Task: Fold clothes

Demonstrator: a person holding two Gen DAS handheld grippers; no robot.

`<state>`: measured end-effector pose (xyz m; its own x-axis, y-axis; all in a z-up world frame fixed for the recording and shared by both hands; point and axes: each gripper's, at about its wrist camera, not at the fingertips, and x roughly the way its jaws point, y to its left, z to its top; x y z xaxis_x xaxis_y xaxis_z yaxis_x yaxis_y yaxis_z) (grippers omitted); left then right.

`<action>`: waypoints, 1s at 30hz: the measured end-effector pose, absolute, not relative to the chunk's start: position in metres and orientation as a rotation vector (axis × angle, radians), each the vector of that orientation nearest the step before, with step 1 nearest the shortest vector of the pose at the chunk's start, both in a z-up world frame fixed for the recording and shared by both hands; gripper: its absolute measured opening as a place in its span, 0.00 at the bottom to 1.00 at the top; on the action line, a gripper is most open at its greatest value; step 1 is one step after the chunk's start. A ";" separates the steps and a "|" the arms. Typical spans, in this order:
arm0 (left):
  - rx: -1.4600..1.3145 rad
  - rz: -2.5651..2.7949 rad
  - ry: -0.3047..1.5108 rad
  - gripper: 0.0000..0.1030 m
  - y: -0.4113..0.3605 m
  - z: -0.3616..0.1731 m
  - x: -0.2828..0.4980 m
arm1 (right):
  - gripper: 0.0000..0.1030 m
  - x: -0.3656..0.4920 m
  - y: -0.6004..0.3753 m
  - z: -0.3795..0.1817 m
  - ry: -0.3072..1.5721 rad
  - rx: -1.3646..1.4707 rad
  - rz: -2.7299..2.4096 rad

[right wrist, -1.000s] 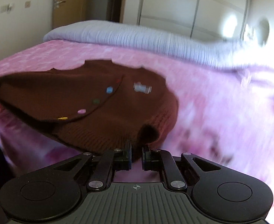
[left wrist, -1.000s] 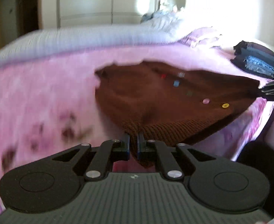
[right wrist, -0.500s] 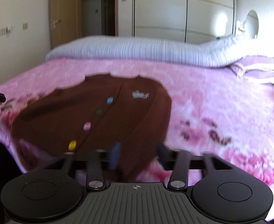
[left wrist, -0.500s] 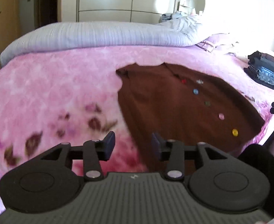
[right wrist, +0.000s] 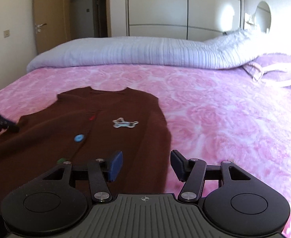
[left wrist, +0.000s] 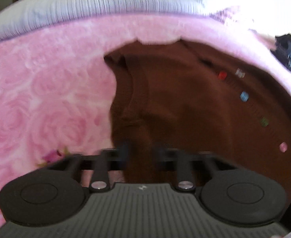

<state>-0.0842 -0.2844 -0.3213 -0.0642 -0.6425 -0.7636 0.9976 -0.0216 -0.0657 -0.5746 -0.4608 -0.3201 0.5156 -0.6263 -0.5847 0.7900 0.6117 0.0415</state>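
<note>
A brown knit vest [left wrist: 185,107] with coloured buttons lies flat on the pink rose bedspread [left wrist: 46,99]. It also shows in the right wrist view [right wrist: 86,130], with a small pale dog-shaped patch [right wrist: 125,123] on its chest. My left gripper [left wrist: 140,156] is open and empty, low over the vest's left lower side; the view is blurred. My right gripper [right wrist: 146,164] is open and empty, just above the vest's right lower edge. The tip of the left gripper [right wrist: 2,122] shows at the vest's far left in the right wrist view.
A pale ribbed duvet [right wrist: 135,51] lies rolled along the far side of the bed. A lilac pillow [right wrist: 274,67] sits at the far right. A stack of folded dark clothes [left wrist: 290,53] lies at the right edge. Wardrobe doors [right wrist: 185,8] and a room door [right wrist: 48,19] stand behind.
Both grippers were shut on the vest's lower corners and have let go and opened. The vest now lies flat. Both grippers have moved in lower over its edges.
</note>
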 end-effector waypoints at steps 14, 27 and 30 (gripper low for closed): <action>0.555 -1.408 0.719 0.04 -0.254 -0.322 -0.029 | 0.55 -0.584 -0.539 -0.353 0.482 0.520 -0.794; 0.495 -1.264 0.688 0.01 -0.223 -0.291 -0.004 | 0.55 -0.644 -0.491 -0.360 0.398 0.710 -0.798; 0.488 -1.365 0.669 0.13 -0.210 -0.276 -0.031 | 0.55 -0.652 -0.482 -0.365 0.385 0.755 -0.777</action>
